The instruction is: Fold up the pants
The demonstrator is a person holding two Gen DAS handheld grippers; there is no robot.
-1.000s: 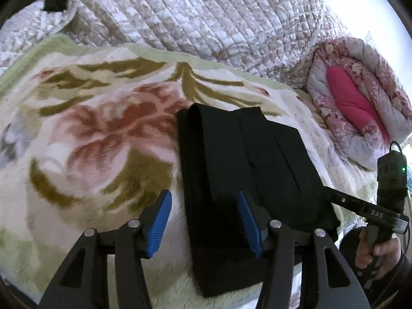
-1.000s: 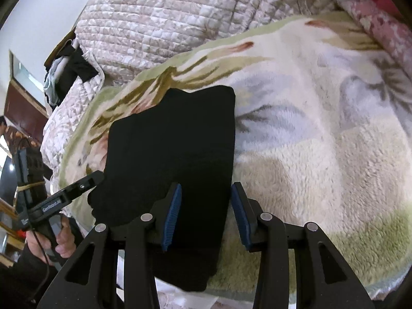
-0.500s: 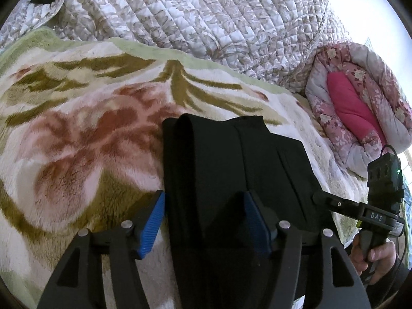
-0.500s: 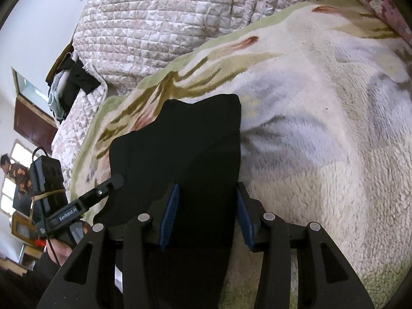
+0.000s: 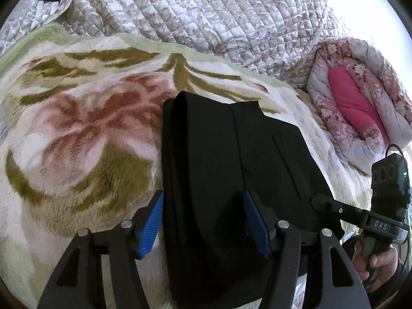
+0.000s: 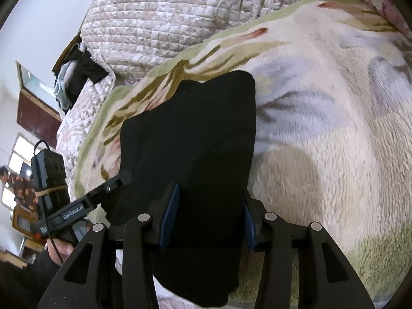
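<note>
Black pants [image 5: 231,164] lie folded lengthwise into a thick stack on a floral fleece blanket [image 5: 77,128]. My left gripper [image 5: 203,219] is open, its blue pads astride the left part of the stack near its near end. In the right wrist view the pants [image 6: 195,134] show as a dark slab. My right gripper [image 6: 208,216] is open, its pads astride the right part of the near end. Each view shows the other gripper beside the pants: the right one [image 5: 334,208], the left one [image 6: 113,185].
A quilted beige bedspread [image 5: 206,13] is heaped behind the blanket. A rolled pink floral quilt [image 5: 360,103] lies at the right. Dark clothes [image 6: 77,74] hang over the bed's far left corner. Fleece blanket [image 6: 334,128] spreads to the right of the pants.
Both grippers have moved forward and down onto the near end of the pants, so their open pads now straddle the fabric. The pants have not moved.
</note>
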